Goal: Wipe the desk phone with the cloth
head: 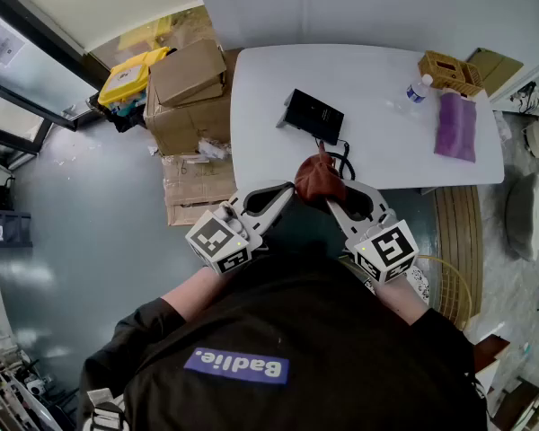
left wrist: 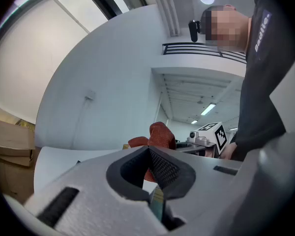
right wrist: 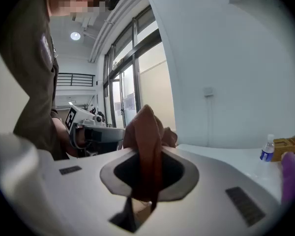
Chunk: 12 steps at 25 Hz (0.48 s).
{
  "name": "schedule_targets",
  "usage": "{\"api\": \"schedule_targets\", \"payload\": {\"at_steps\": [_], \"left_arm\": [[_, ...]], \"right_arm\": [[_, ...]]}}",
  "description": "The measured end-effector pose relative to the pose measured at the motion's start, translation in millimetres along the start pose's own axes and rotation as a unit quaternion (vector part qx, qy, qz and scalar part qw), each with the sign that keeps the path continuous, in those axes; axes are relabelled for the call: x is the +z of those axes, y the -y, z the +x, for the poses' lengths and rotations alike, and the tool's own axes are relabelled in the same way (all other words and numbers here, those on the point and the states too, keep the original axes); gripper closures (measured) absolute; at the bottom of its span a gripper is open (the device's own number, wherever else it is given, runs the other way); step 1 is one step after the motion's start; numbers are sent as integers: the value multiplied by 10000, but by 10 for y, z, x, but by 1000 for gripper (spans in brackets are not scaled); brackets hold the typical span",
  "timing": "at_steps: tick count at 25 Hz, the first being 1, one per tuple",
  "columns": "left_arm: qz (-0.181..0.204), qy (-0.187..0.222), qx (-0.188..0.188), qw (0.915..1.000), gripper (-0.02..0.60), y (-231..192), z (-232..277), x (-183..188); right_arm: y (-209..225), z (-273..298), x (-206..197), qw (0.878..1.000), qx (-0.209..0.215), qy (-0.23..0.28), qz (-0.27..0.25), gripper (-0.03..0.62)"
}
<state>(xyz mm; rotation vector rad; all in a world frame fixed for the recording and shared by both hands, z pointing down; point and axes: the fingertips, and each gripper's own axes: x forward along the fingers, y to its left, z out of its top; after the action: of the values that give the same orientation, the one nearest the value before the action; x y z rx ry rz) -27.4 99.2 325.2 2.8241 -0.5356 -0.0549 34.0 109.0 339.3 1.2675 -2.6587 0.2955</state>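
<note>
The black desk phone [head: 313,115] lies on the white table [head: 377,151], its cable [head: 342,162] looping toward the near edge. A red-brown cloth [head: 318,180] is bunched up over that edge, held between both grippers. My right gripper [head: 327,201] is shut on the cloth [right wrist: 145,132], which runs down through its jaws. From the left, my left gripper [head: 290,189] meets the same bunch; its jaws are shut and the cloth [left wrist: 160,134] sticks up just past their tips, with a sliver showing between them. Both grippers hang a little short of the phone.
At the table's far right stand a water bottle [head: 417,89], a wicker basket [head: 449,70] and a purple cloth [head: 456,126]. Cardboard boxes [head: 187,88] and a yellow item [head: 130,74] are stacked on the floor left of the table.
</note>
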Motion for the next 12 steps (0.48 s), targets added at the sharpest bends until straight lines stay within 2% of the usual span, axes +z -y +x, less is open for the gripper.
{"api": "schedule_targets", "payload": {"at_steps": [12], "left_arm": [[53,19,56,10000,574,-28,-76,19]], "right_arm": [[-47,54,-14,10000,42,13,76,536]]}}
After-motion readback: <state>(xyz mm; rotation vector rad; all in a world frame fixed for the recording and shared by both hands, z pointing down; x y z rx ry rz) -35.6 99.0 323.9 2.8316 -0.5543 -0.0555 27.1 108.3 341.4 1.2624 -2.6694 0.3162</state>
